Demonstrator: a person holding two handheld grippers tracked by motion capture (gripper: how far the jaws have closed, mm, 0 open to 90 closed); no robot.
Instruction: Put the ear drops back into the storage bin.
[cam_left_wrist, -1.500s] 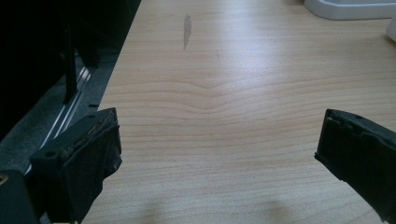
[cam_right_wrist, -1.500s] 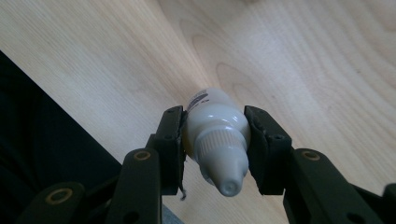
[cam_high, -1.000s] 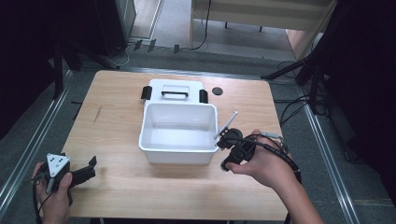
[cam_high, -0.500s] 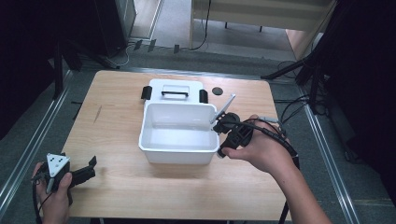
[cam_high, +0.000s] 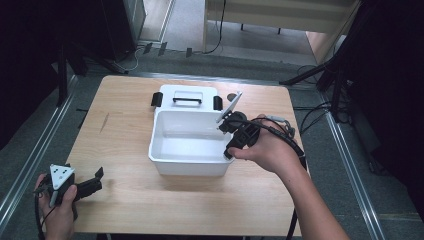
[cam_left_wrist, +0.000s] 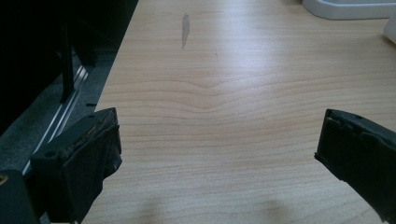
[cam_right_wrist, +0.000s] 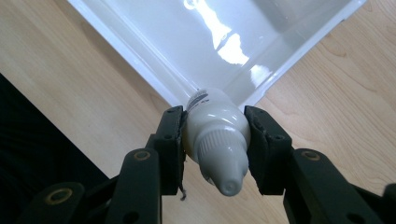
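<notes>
Right tool (cam_right_wrist: 214, 140) pinches tube (cam_right_wrist: 215, 135) by its cap end over bin's (cam_high: 165, 162) right rim, tail sticking up. Left tool (cam_left_wrist: 210, 154) spread, idle near-left on desk (cam_high: 125, 100). Risk: tube hits rim, tips outside.

High view looks down on the table (cam_high: 125, 200); both claw views skim close over it.

White squeeze tube with ribbed white cap (cam_right_wrist: 215, 135); glossy white plastic bin (cam_high: 187, 145); white lid with black handle and clips (cam_high: 186, 96); pale wood-grain tabletop (cam_high: 130, 200).
</notes>
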